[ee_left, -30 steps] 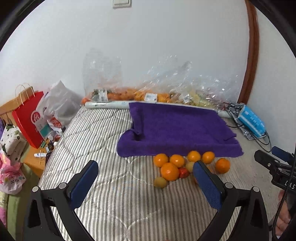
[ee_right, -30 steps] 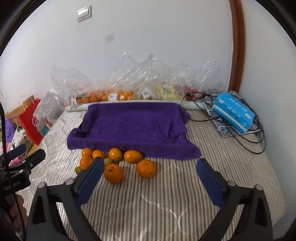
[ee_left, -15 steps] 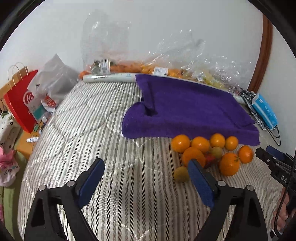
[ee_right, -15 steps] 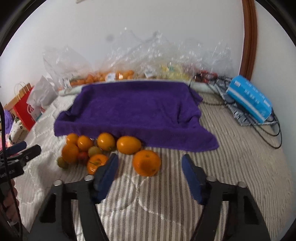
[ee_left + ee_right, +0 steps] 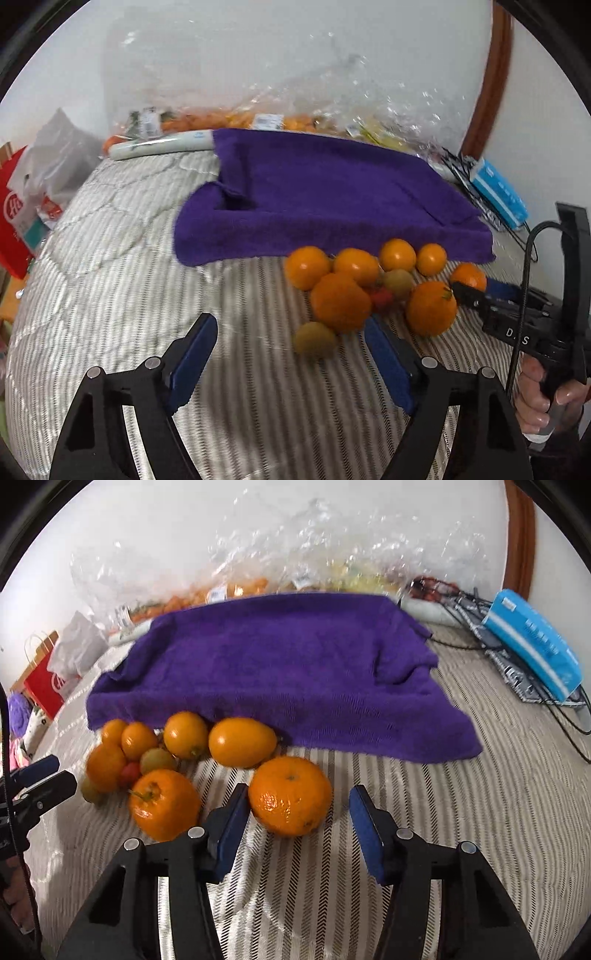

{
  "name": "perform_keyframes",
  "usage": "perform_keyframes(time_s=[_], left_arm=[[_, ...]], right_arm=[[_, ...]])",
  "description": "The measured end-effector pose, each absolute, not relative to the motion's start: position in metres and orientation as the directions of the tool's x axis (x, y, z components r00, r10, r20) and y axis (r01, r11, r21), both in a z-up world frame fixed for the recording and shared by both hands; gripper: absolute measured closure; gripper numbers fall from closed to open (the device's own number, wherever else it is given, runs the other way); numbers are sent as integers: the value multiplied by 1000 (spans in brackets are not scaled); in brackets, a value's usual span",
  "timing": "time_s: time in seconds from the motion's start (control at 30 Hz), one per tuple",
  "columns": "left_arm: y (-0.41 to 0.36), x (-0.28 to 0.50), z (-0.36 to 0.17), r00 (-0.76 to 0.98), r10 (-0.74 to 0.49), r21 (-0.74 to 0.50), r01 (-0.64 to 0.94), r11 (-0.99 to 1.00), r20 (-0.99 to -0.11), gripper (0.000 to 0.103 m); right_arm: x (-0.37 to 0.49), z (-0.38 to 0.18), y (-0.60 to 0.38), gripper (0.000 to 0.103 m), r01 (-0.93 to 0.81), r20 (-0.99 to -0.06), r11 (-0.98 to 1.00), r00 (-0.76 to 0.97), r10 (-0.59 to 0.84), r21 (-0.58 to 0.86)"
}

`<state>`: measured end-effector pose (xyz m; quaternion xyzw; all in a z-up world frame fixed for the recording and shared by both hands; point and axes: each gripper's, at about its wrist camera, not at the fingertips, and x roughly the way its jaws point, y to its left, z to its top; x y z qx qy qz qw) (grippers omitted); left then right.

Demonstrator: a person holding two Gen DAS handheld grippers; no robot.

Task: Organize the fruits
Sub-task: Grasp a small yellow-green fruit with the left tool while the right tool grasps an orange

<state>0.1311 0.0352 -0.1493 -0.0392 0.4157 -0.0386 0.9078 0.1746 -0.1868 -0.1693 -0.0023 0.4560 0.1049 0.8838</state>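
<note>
Behind oranges point(image 5: 240, 742), towel point(image 5: 280, 672) hides tray.

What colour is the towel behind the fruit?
Purple. The towel shows best in the right wrist view, spread on the striped bed just behind the fruit.

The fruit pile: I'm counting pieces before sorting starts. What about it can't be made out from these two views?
- Small red fruit, right wrist view: mostly hidden behind the oranges; kind unclear.
- Farthest-right orange, left wrist view: partly covered by the right gripper.
- Fruit in the clear plastic bags, both views: blurred, glare; uncountable.
- Anything beneath the purple towel: hidden.
</note>
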Motion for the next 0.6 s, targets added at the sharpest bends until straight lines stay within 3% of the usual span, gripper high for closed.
perform_keyframes(time_s=[0.03,0.17,0.43,0.53,0.6], left_arm=[[31,133,-151,646,-98,-94,41,995,-757,23],[21,140,-155,630,-92,-69,60,996,-771,23],[15,135,-169,618,-89,-44,88,995,-781,36],[12,133,-168,628,-75,-20,94,995,-775,50],[12,131,-167,633,-78,-18,101,995,-771,69]], right_arm=[[173,-169,-186,60,-194,-796,978,577,181,82],[173,-167,-189,59,-205,-798,976,576,177,68],[172,-168,-204,59,-192,-788,975,581,203,110],[171,-168,-204,59,-200,-788,973,579,211,114],[171,-167,-205,59,-208,-787,971,577,220,118]])
